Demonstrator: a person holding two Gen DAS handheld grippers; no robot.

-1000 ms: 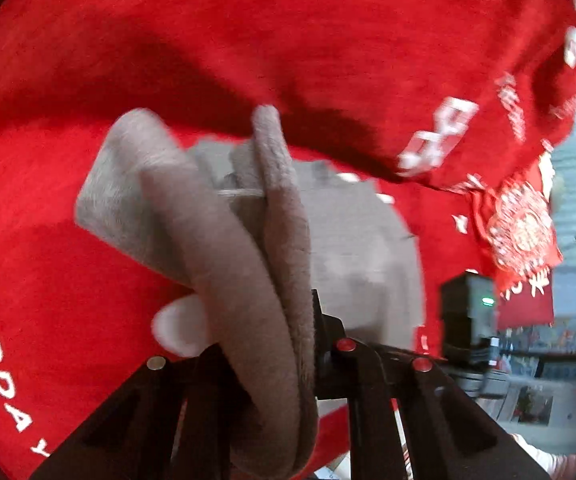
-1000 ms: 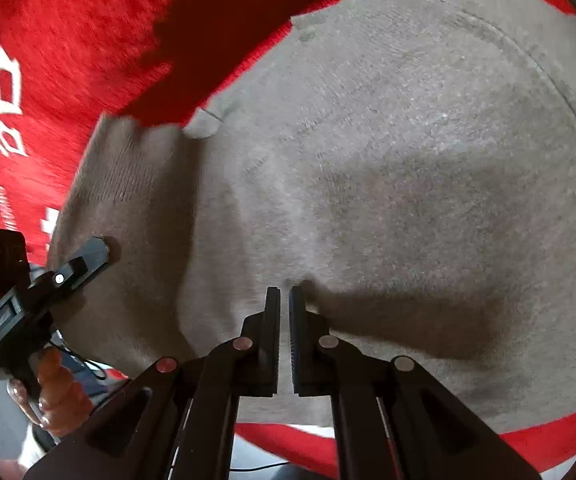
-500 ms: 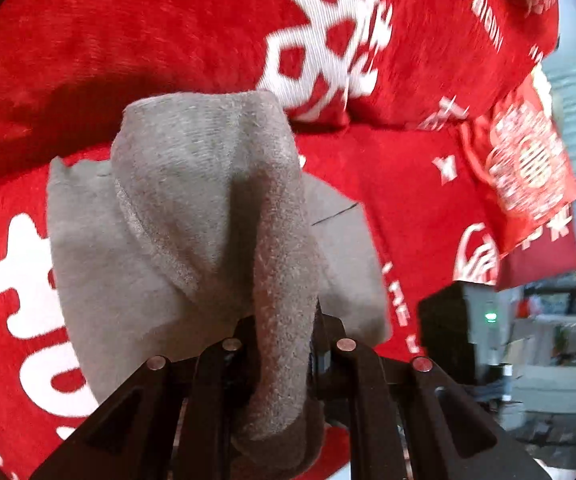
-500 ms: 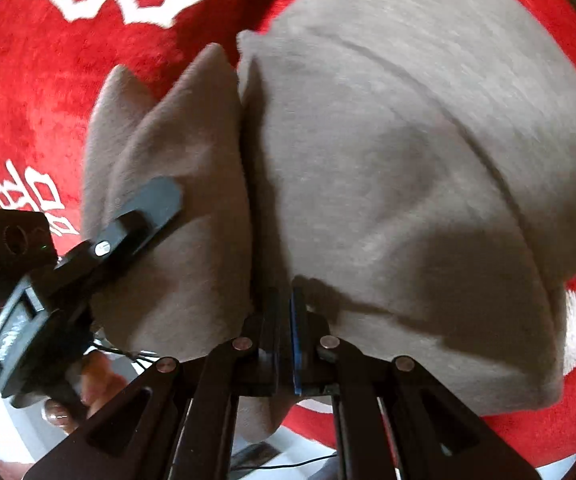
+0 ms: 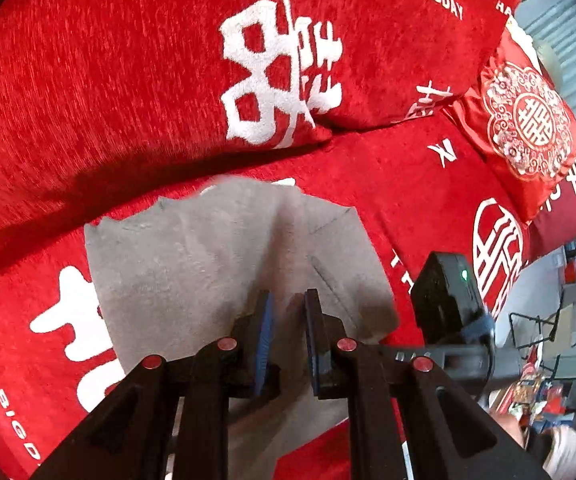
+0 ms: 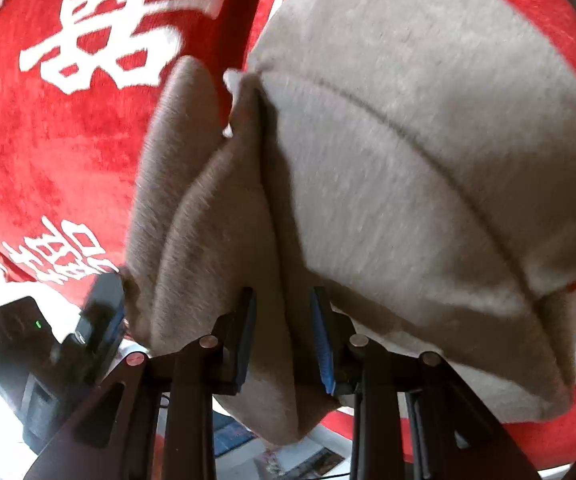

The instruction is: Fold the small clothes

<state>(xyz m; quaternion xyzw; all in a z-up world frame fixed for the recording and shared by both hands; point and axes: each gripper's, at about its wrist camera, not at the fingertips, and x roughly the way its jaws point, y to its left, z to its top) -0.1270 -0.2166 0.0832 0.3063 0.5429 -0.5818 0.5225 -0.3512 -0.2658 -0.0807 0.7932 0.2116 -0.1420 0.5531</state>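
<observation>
A small grey knit garment [image 5: 192, 264] lies folded on the red sofa seat [image 5: 428, 184]. My left gripper [image 5: 287, 302] is open just above its near edge, with nothing between the blue pads. In the right wrist view the same garment [image 6: 408, 140] fills the frame, with a bunched fold [image 6: 216, 240] hanging toward the seat's front edge. My right gripper [image 6: 284, 300] is open with that fold between its fingers, not pinched. The other gripper's body [image 6: 48, 352] shows at lower left.
A red back cushion [image 5: 168, 60] with white characters rises behind the garment. A smaller embroidered red pillow [image 5: 528, 120] lies at the right. The right gripper's black body [image 5: 448, 304] is close on the right. The room floor and clutter [image 5: 548, 380] lie past the seat edge.
Both grippers have opened and let go of the garment. The fold that the left gripper held up now lies flat on the seat.
</observation>
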